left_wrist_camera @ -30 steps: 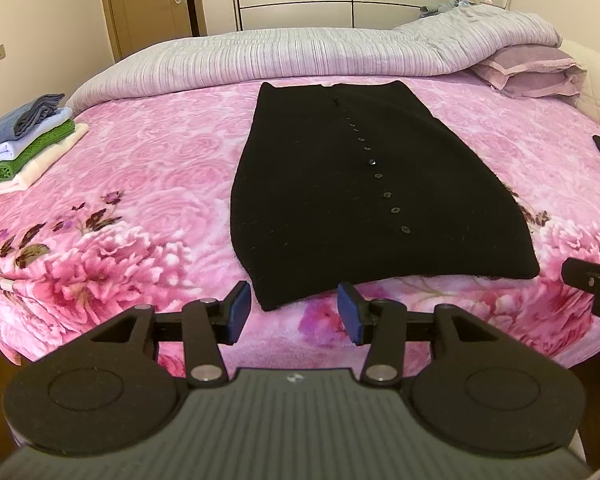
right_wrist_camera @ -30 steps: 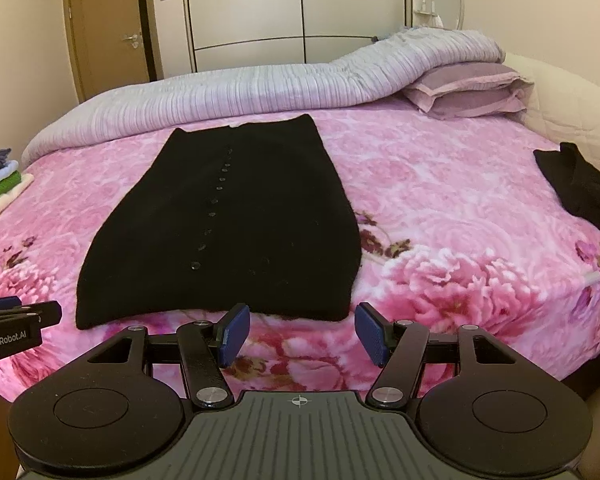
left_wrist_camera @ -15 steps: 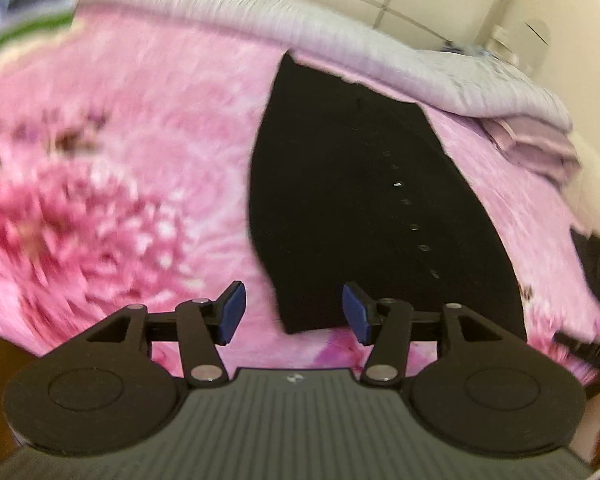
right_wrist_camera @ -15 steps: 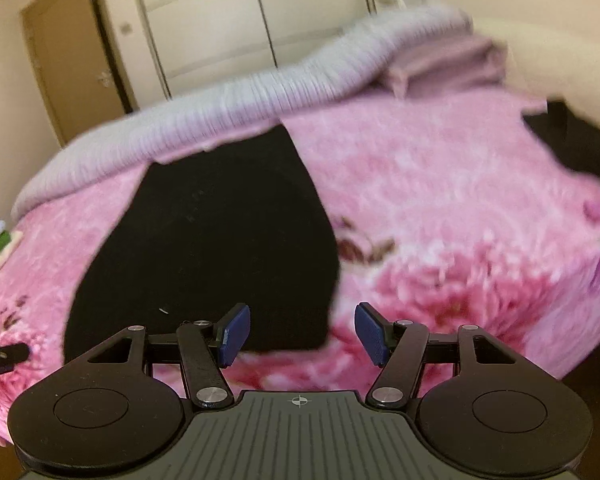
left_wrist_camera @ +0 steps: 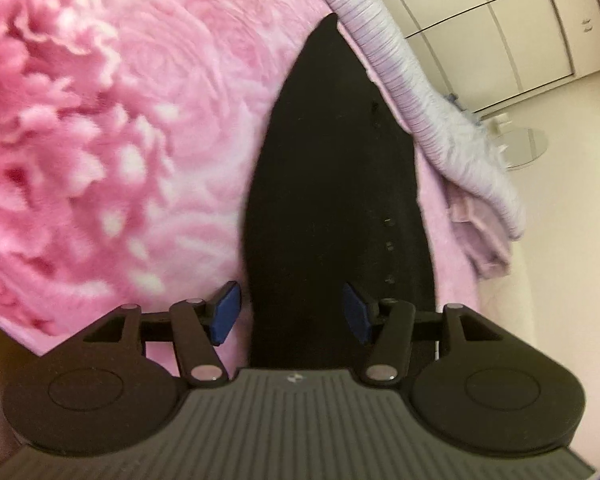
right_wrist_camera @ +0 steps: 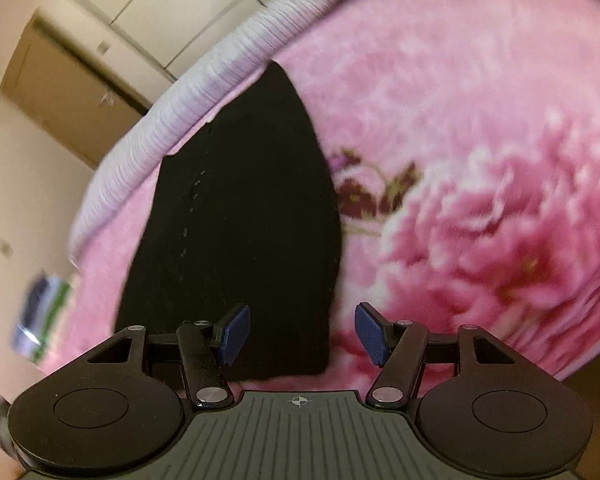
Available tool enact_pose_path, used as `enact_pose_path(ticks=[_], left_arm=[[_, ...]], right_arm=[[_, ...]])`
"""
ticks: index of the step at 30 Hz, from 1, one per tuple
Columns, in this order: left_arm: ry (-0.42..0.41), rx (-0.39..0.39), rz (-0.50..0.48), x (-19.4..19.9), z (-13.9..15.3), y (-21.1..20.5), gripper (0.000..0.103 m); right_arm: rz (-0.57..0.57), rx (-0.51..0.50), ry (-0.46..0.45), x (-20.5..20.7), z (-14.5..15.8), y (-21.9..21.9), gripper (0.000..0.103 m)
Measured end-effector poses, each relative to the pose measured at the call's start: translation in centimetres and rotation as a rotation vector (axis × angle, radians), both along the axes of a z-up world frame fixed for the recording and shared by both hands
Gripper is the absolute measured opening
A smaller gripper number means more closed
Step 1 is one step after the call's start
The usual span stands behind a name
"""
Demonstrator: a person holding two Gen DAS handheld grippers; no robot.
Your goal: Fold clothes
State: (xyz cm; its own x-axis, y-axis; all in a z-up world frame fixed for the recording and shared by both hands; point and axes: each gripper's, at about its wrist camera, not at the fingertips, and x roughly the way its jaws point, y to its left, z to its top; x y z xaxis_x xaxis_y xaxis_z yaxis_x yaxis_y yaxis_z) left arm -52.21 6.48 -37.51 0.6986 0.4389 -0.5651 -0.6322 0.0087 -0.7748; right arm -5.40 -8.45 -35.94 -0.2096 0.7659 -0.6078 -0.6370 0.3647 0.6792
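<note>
The left gripper (left_wrist_camera: 291, 312) is opening wide over the near left corner of the black garment (left_wrist_camera: 332, 200), clamping nothing. The right gripper (right_wrist_camera: 302, 334) stands wide apart above its right corner, empty. The garment lies flat on the pink floral bedspread (left_wrist_camera: 100, 140). Since a second ago both views have tilted and closed in. No legible writing.

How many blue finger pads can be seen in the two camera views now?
4. Two on the left gripper, at each side of the black garment's near edge; two on the right gripper, over the garment's near corner. None seems hidden.
</note>
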Motion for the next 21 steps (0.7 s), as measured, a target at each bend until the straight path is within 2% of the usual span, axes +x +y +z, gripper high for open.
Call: enact_pose_path(ticks=[3,5,8,10,11,13,17,21], left_arm=[[-0.035,-0.006,-0.009,0.2,-0.3,0.7,0.05],[-0.048,0.0,-0.024,0.7,-0.4,1.0,0.05],[-0.089,0.006,-0.054,1.4,-0.7,1.3,0.05],[-0.127,-0.001,-0.08,1.8,-1.0,1.3,0.045],[-0.135,-0.003,-0.09,2.0,-1.2,1.3,0.044],[-0.122,-0.004,-0.084,1.7,-1.5,1.1,0.031],[-0.168,-0.018,-0.068,0.7,-2.2,1.0,0.03],[-0.155,-0.002,-0.087,1.2,-2.4,1.5,0.03]], right_arm=[[-0.021,0.003,0.114,1.4,-1.1,0.7,0.062],[-0.006,0.008,0.143,2.0,-1.2,1.1,0.062],[0.026,0.034,0.165,2.2,-1.2,1.5,0.061],[0.046,0.051,0.178,2.0,-1.5,1.8,0.055],[0.049,0.051,0.181,2.0,-1.6,1.9,0.049],[0.053,0.049,0.187,2.0,-2.0,2.0,0.044],[0.076,0.063,0.226,2.6,-2.4,1.5,0.043],[0.092,0.079,0.265,3.1,-3.2,1.7,0.043]])
